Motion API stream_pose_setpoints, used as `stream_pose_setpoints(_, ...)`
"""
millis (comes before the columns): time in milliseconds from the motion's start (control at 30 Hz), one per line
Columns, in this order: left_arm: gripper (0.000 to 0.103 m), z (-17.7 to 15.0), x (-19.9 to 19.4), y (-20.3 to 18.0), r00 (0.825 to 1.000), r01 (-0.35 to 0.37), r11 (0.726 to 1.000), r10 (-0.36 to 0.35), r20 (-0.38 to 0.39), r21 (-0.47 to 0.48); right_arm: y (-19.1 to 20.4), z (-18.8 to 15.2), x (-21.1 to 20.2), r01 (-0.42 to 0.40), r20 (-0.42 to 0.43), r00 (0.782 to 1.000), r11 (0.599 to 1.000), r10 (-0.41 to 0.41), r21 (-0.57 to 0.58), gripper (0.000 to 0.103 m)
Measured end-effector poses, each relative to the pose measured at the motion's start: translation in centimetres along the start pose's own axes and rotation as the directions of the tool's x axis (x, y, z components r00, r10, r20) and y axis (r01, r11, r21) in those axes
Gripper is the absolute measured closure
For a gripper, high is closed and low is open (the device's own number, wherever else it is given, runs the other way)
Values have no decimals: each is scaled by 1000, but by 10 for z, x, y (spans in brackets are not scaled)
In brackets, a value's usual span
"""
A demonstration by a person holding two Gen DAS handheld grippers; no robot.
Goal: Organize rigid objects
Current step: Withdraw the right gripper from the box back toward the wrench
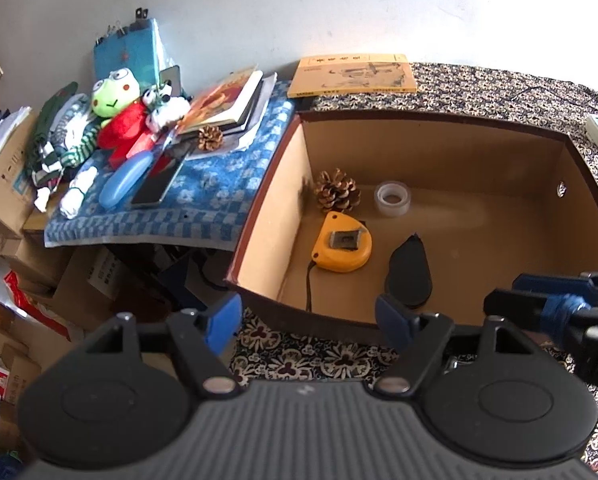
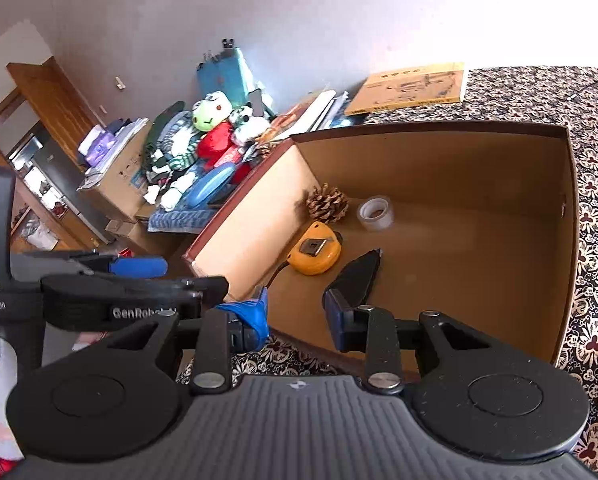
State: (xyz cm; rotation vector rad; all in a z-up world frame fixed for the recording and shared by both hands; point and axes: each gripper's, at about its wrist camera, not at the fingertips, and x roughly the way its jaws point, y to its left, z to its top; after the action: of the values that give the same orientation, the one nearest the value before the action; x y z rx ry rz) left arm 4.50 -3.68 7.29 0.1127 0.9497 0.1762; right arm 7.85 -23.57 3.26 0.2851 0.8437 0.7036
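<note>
An open brown cardboard box [image 1: 419, 140] stands on a flower-patterned cloth. Inside lie a pine cone [image 1: 337, 190], a clear tape roll [image 1: 392, 198], a yellow tape measure [image 1: 343, 248] and a flat black drop-shaped object [image 1: 409, 276]. My left gripper [image 1: 307, 318] hovers at the box's near left corner, open wide and empty. My right gripper [image 2: 297, 314] hangs over the near wall of the box [image 2: 251, 216], open, with nothing between its fingers. It also shows in the left wrist view as the right gripper [image 1: 507, 292], just right of the left one.
Left of the box, a blue checked cloth [image 1: 203, 208] carries a second pine cone [image 1: 210, 138], a blue oval case [image 1: 125, 180], a dark phone [image 1: 159, 182], books [image 1: 227, 100] and plush toys [image 1: 111, 96]. A yellow book [image 1: 353, 76] lies behind the box. Cardboard boxes [image 1: 7, 176] crowd the floor.
</note>
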Motion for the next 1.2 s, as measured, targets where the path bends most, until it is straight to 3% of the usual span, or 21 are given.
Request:
stream_pose_setpoints(433, 23, -18, -5, -1, 999, -23, 999, 21, -40, -34, 3, -13, -13, -64, 20, 998, 997, 65, -32, 89)
stream_pose_setpoints(667, 23, -33, 5, -2, 995, -26, 998, 20, -95, -54, 4, -26, -11, -106, -37, 994, 993, 104, -49, 89)
stream_pose_setpoints(1200, 22, -65, 32, -25, 973, 35, 998, -46, -225, -51, -28, -47, -12, -103, -151, 981, 987, 121, 119, 89)
